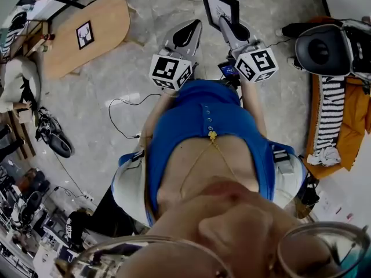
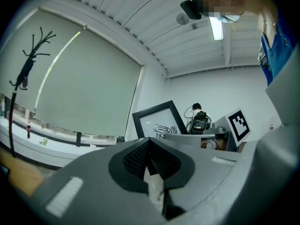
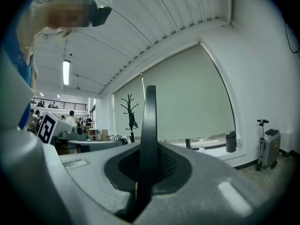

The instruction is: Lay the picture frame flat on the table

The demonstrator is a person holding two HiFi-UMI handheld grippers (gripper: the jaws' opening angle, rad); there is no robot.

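Right tongs (image 1: 225, 25) clamp picture frame (image 1: 219, 7) upright; left tongs (image 1: 196, 25) closed, empty.

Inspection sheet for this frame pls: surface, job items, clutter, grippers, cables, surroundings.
Surface: wooden table at upper left in the head view, apart from both grippers.
Job's things: picture frame upright, held over the grey floor, not on the table.
Clutter: second framed print lying flat on the table; shoes on the floor.
Grippers: right gripper shut on the picture frame's edge; left gripper shut, nothing between its jaws.
Cables: thin black cable loose on the floor.
Surroundings: coat stand, suitcase, orange cloth at right.
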